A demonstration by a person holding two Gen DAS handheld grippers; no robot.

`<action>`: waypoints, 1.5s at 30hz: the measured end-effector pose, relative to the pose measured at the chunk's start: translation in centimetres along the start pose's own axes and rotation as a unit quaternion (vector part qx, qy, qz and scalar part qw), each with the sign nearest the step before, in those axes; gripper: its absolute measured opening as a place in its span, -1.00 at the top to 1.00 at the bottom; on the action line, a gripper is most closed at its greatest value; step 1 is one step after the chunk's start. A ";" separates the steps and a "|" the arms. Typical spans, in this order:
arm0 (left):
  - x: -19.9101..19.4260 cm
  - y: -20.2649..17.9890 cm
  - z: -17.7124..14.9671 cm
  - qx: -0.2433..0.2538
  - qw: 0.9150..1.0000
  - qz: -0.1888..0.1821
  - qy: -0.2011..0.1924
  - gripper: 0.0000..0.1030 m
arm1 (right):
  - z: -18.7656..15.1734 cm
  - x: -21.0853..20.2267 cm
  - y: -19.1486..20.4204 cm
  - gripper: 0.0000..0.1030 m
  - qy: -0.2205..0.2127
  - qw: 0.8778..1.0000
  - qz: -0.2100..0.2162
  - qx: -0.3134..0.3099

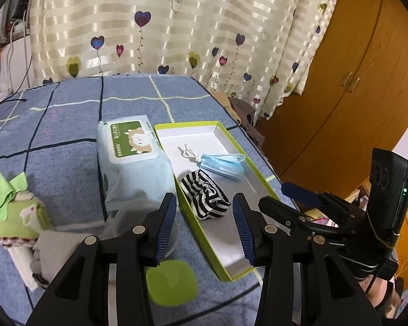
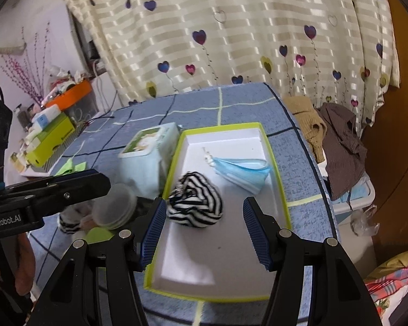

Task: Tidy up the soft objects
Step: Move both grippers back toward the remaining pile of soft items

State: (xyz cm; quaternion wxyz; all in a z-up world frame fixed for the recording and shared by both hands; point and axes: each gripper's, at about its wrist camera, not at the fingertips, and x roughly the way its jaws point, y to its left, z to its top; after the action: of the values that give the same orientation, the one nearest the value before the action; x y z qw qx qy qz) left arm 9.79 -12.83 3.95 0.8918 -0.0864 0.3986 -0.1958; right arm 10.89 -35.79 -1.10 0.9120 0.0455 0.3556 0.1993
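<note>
Both tongs stand spread and hold nothing. The left tongs (image 1: 204,222) hover over the near end of a shallow green-edged white box (image 1: 261,179) that lies on the blue checked surface (image 1: 68,125). Just ahead of their tips, inside the box, sits a rolled black-and-white striped sock (image 1: 208,199). Farther ahead in the same box lies a folded blue face mask (image 1: 224,164), apart from the sock. To the left of the tongs, touching the box's long side, stands a pack of wet wipes (image 1: 134,160) with a green label. Well to the left lies a green tissue holder (image 1: 16,212), and beneath the left finger a round lime-green pad (image 1: 172,282).

The right tongs (image 2: 204,228) hover over the same box (image 2: 281,190), the striped sock (image 2: 194,199) just ahead between the fingers and nearer the left one, the mask (image 2: 243,174) beyond to the right.
</note>
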 end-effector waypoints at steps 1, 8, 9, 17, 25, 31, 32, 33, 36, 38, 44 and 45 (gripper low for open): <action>-0.6 0.1 -0.2 -0.001 1.000 -0.001 -0.005 0.13 | -0.1 -0.4 0.5 -0.14 0.000 1.000 0.001 -0.005; -3.8 1.0 -1.7 -0.007 1.000 0.006 -0.025 0.14 | -0.5 -2.1 3.9 -0.14 -0.002 0.999 0.012 -0.035; -4.1 1.2 -1.9 -0.007 1.000 0.009 -0.027 0.14 | -0.5 -2.2 4.2 -0.14 -0.002 0.999 0.013 -0.038; -6.1 2.8 -3.7 -0.009 0.998 0.038 -0.041 0.14 | -1.1 -2.4 7.6 -0.14 0.005 0.998 0.033 -0.057; -7.2 4.3 -5.0 -0.015 0.997 0.060 -0.039 0.14 | -1.7 -2.1 10.2 -0.15 0.016 0.995 0.066 -0.076; -8.0 5.2 -5.8 -0.027 0.996 0.073 -0.040 0.14 | -2.0 -2.2 11.2 -0.14 0.011 0.993 0.083 -0.089; -8.1 5.2 -6.0 -0.027 0.996 0.075 -0.040 0.14 | -2.0 -2.2 11.3 -0.15 0.012 0.992 0.084 -0.090; -8.2 5.3 -6.1 -0.027 0.996 0.076 -0.041 0.14 | -2.0 -2.1 11.4 -0.15 0.013 0.992 0.085 -0.092; -8.4 5.7 -6.5 -0.035 0.996 0.076 -0.040 0.14 | -2.2 -1.9 12.0 -0.15 0.018 0.991 0.088 -0.096; -8.4 5.9 -6.8 -0.037 0.996 0.077 -0.040 0.14 | -2.4 -1.8 12.3 -0.15 0.023 0.991 0.089 -0.100; -8.5 6.8 -7.5 -0.053 0.995 0.073 -0.038 0.14 | -2.4 -1.8 13.1 -0.15 0.023 0.989 0.096 -0.107; -8.5 7.0 -7.6 -0.056 0.995 0.072 -0.038 0.14 | -2.4 -1.9 13.3 -0.15 0.023 0.989 0.097 -0.109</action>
State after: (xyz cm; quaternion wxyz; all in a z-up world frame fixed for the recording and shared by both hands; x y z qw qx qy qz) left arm 0.98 -2.87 2.45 0.9118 -0.1143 0.3801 -0.1049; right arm 3.65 -24.53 1.25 0.8791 -0.0244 0.3469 0.3258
